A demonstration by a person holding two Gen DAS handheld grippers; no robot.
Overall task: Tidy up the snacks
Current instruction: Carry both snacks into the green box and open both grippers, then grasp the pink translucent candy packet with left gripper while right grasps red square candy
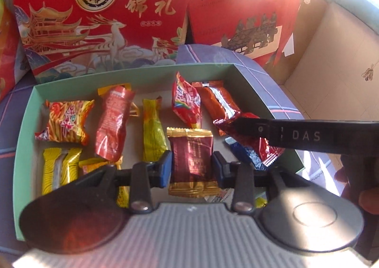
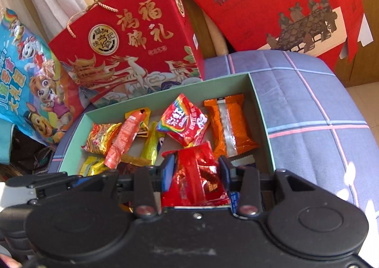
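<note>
A pale green box (image 1: 132, 73) lies on a blue checked cushion and holds several wrapped snacks. My left gripper (image 1: 191, 165) is shut on a dark red and gold packet (image 1: 192, 156) over the box's near side. My right gripper (image 2: 196, 172) is shut on a shiny red packet (image 2: 196, 178) above the box's (image 2: 261, 111) near right part; one of its fingers (image 1: 251, 126) crosses the left wrist view. In the box lie a rainbow red bag (image 2: 183, 121), an orange packet (image 2: 228, 126), yellow packets (image 1: 152, 130) and a striped packet (image 1: 66, 121).
A red gift box with rope handles (image 2: 128, 38) stands behind the green box, another red box (image 2: 272, 2) leans at the back right. A cartoon bag (image 2: 26, 73) lies at the left. The checked cushion (image 2: 308, 114) extends right; floor tiles (image 1: 331, 59) lie beyond.
</note>
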